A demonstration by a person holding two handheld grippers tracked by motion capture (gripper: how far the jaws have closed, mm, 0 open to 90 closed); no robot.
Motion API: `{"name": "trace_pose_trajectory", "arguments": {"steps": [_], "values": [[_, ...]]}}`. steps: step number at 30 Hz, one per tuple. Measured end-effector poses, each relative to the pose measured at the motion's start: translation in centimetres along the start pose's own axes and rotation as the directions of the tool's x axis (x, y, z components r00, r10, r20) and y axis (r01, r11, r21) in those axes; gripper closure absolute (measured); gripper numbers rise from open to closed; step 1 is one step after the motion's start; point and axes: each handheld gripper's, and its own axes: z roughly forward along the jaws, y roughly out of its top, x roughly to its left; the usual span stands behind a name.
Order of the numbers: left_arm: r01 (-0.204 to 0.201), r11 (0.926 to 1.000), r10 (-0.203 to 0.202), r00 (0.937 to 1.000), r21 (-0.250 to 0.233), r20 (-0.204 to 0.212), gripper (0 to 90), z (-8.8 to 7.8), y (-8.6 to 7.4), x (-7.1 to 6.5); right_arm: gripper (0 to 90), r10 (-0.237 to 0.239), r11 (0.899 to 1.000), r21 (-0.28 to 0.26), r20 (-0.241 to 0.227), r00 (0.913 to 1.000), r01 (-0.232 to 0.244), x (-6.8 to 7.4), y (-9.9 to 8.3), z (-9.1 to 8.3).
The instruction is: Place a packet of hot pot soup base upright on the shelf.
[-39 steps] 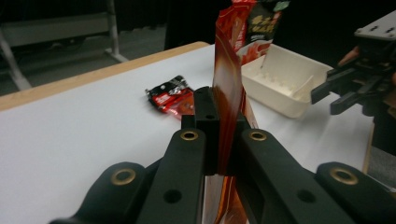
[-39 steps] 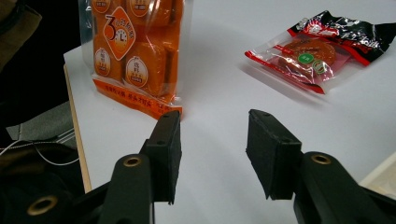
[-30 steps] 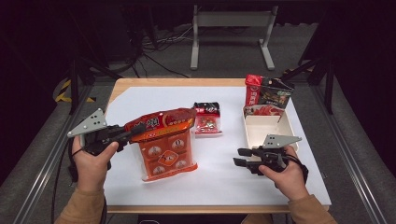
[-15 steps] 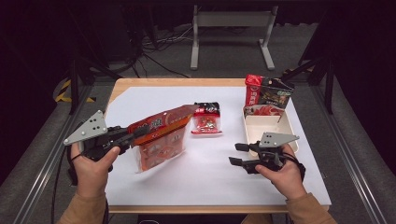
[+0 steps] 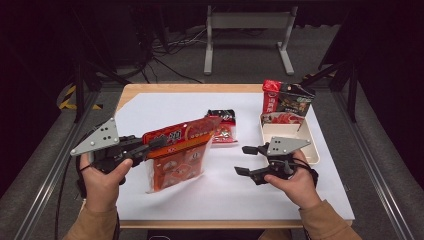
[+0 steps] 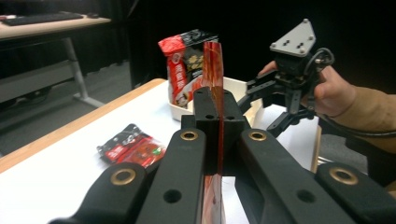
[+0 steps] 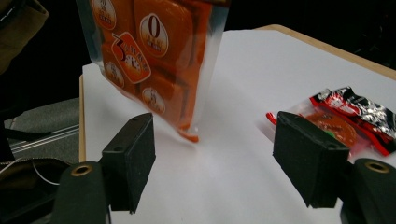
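Table (image 5: pixel 165 92), white-covered, spans centre of the high view; largest item on it is the orange snack bag (image 5: pixel 177 152), left of centre. Bag now hangs tilted, top edge clenched in the left gripper (image 5: pixel 150 146) at mid-left, lower corner apparently touching the sheet; 1 s ago it lay nearly flat, half a sec ago it was partly raised, so it has tipped up further. In the left gripper view the bag's sealed edge (image 6: pixel 215 93) runs straight up the middle, pinched betw. the two black jaws, which are tight on it.

Cream tray (image 5: pixel 310 145) sits right of centre, w/ a red-and-black packet (image 5: pixel 287 100) standing at its far end, upper right; both unchanged vs. earlier frames. Right gripper (image 5: pixel 245 160) sits just left of the tray, lower right of centre, held in the person's hand; it has risen slightly and turned toward the bag. Its jaws have just been opening and stand wide apart, released, nothing pressed betw. them. In the right gripper view the bag (image 7: pixel 154 60) hangs in the upper left beyond the jaws.

Small red sachet (image 5: pixel 224 131) lies flat at centre, just beyond the bag's top corner, same spot as before; seen at right (image 7: pixel 355 123) in the right gripper view.
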Motion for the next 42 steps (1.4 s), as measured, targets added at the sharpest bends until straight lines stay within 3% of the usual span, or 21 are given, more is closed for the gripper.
{"name": "trace_pose_trajectory", "arguments": {"steps": [6,11,21,29,39,42], "values": [[-0.03,0.9995,0.031,0.998,-0.011,0.055,90.0,1.1,1.1,-1.2,27.2,-0.042,0.999,-0.03,-0.043,0.9982,0.041,0.3,0.7,1.0],[-0.063,0.998,0.062,0.9939,0.001,0.091,90.0,2.4,2.0,-1.8,25.1,-0.049,0.998,-0.043,-0.076,0.9959,0.046,0.4,0.8,1.8],[-0.075,0.9971,0.074,0.9857,0.004,0.151,90.0,4.5,3.3,-2.6,22.0,-0.078,0.994,-0.086,-0.104,0.9915,0.069,0.2,1.1,2.3],[-0.076,0.9971,0.075,0.9795,-0.003,0.187,90.0,6.0,3.8,-3.0,21.9,-0.083,0.99,-0.125,-0.154,0.9845,0.064,0.3,0.8,2.7],[-0.077,0.997,0.076,0.977,-0.007,0.199,90.0,6.7,4.0,-3.2,19.8,-0.133,0.982,-0.152,-0.148,0.9801,0.11,0.5,0.1,3.5],[-0.102,0.9947,0.1,0.9754,0.001,0.196,90.0,6.8,4.1,-3.6,19.6,-0.145,0.983,-0.134,-0.149,0.9781,0.126,0.7,0.0,3.9]]}}
